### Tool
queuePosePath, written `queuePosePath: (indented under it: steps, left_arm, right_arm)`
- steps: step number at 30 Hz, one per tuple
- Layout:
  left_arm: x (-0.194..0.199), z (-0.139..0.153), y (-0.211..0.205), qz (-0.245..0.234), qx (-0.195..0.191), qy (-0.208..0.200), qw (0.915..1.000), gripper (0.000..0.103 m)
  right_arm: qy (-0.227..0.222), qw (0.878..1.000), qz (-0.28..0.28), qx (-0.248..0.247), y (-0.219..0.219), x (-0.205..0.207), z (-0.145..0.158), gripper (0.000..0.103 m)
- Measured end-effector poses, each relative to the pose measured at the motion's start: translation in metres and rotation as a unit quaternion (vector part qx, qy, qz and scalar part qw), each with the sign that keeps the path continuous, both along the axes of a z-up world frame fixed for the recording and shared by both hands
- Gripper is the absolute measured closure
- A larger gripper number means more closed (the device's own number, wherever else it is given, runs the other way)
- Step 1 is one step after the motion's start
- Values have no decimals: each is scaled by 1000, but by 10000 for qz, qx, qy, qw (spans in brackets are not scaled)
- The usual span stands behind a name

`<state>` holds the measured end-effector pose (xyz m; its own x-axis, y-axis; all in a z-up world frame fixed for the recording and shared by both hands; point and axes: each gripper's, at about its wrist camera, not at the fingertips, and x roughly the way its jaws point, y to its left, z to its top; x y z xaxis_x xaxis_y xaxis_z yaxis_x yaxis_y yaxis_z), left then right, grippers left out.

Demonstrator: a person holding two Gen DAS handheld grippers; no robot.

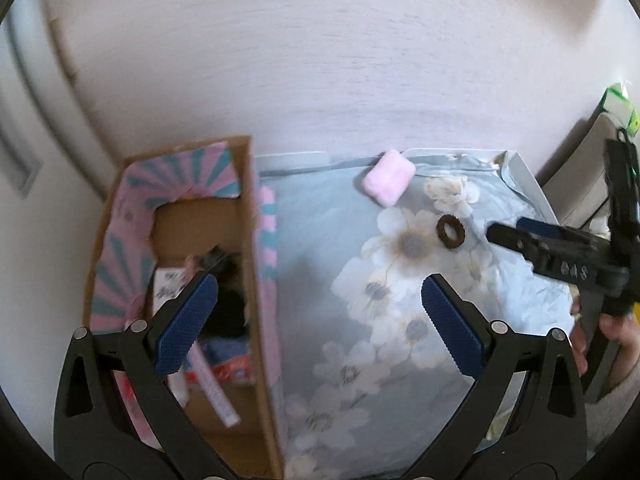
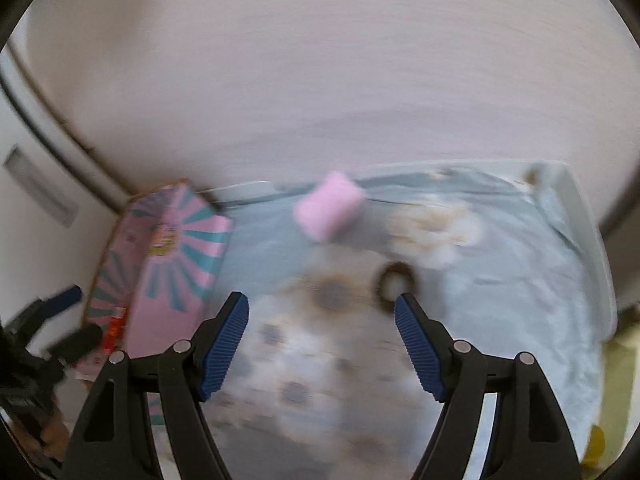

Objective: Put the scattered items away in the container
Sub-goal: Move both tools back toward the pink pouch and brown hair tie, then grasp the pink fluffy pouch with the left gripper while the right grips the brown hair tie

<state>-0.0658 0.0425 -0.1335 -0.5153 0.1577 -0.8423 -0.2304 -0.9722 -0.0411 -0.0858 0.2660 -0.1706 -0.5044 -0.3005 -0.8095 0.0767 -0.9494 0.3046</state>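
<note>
Right wrist view | right gripper (image 2: 322, 308) jaws wide apart, empty | brown hair tie (image 2: 395, 280) just beyond right fingertip | pink block (image 2: 329, 205) farther ahead

The left hand-held gripper (image 1: 316, 300) points steeply downward, its blue-padded jaws spread wide with nothing between them. The right hand-held gripper (image 2: 322, 338) tilts down likewise, jaws apart and empty. In the left wrist view, a bare hand (image 1: 600, 340) grips the right tool's handle.
</note>
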Motion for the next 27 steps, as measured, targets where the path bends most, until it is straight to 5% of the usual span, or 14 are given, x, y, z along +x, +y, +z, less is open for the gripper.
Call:
queuePosePath:
  steps: [13,27]
  left_arm:
    - [-100,-67,81,-6,291,-538,9981,1]
    - [-141,-116,108,58,195,-693,9974,1]
  right_arm:
    - [-79,9942,374,1009,15,0,-38,31]
    - [-7,9946,483,918,11,-27,-63,31]
